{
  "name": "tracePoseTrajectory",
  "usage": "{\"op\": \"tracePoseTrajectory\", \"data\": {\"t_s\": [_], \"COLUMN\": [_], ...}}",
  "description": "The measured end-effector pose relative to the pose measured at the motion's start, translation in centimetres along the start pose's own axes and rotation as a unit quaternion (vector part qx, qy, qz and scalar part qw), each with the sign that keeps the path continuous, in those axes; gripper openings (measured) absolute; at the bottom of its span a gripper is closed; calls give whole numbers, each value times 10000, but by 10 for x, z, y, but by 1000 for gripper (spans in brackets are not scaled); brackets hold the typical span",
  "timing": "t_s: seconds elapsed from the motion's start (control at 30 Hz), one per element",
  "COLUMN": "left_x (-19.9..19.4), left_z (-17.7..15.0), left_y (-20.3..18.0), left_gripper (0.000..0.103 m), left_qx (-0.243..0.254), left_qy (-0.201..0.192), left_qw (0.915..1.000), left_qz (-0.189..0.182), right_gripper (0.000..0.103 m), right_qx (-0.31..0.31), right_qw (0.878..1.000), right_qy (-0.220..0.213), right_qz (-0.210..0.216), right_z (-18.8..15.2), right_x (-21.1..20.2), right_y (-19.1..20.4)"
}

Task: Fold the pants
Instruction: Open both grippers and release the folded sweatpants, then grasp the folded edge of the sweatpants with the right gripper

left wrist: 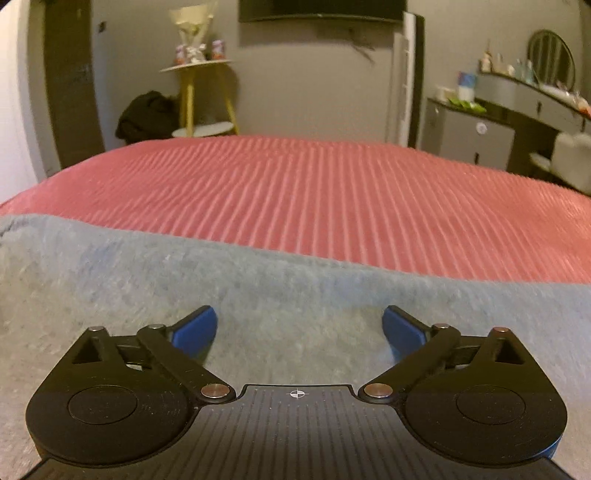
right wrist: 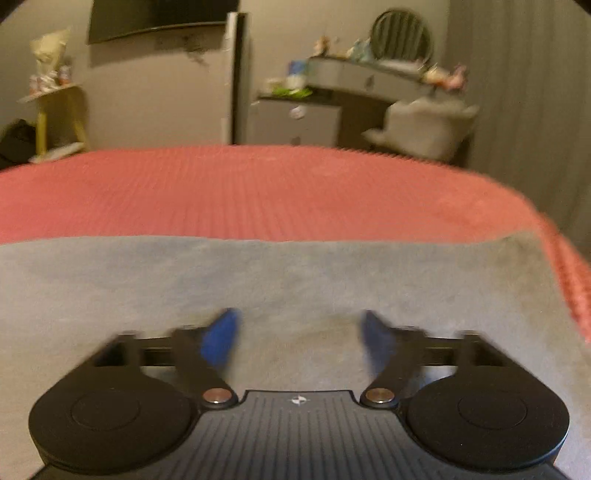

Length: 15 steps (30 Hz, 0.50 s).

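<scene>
Grey fleece pants [left wrist: 258,288] lie flat on a red ribbed bedspread [left wrist: 314,192], filling the near part of the left wrist view. My left gripper [left wrist: 299,325] is open just above the grey cloth, its blue pads apart and empty. In the right wrist view the same grey pants [right wrist: 277,280] lie flat, with their right edge near the side of the bedspread [right wrist: 258,192]. My right gripper [right wrist: 299,332] is open over the cloth, nothing between its blue pads. The right wrist view is motion-blurred.
Beyond the bed stand a yellow side table [left wrist: 201,96] with a dark bag [left wrist: 147,114] beside it, a grey dresser [left wrist: 469,129], a vanity with a round mirror [left wrist: 550,59] and a white chair [right wrist: 428,125]. A TV [left wrist: 321,11] hangs on the wall.
</scene>
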<state>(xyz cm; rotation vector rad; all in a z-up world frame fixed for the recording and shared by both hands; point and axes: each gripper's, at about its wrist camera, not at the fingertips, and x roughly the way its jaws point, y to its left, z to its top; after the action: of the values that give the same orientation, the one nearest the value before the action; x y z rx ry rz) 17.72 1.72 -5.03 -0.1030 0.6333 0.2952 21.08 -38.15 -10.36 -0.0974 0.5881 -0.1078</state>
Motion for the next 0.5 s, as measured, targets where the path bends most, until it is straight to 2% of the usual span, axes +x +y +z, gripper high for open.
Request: {"op": "tracePoseTrajectory", "data": {"t_s": [0.03,0.1,0.2,0.23,0.3,0.33,0.4,0.47,0.5], "left_x": [5,4,0,-2,-11,-15,-24,-31,-36], "left_z": [1,-2,-1,-1,-4,-4,-5,-5,-5], "left_y": [-2,-1,4,5,6,8,8,6,4], "left_gripper": [102,102,102,102,102,102,101,101,101], "left_qx": [-71,-149,-192,-214,-270,-292,-254,-214,-202], "left_qy": [-40,-71,-67,-56,28,95,240,345,392], "left_qw": [10000,9998,9997,9997,9996,9995,9993,9991,9990], "left_qz": [-51,-127,-111,-90,-73,-87,-91,-72,-89], "right_gripper": [99,99,98,95,92,89,85,71,62], "right_qx": [120,616,1211,1461,2223,2727,3824,4777,5038], "right_qw": [9999,9979,9921,9883,9727,9587,9180,8713,8566], "right_qy": [-9,76,184,228,385,422,404,409,424], "right_qz": [-67,169,286,382,543,682,974,1048,1029], "right_z": [-2,-4,-4,-2,-6,-10,-28,-55,-65], "right_x": [5,10,8,5,-2,-8,-23,-38,-43], "right_y": [-4,-22,-47,-59,-92,-109,-149,-191,-204]}}
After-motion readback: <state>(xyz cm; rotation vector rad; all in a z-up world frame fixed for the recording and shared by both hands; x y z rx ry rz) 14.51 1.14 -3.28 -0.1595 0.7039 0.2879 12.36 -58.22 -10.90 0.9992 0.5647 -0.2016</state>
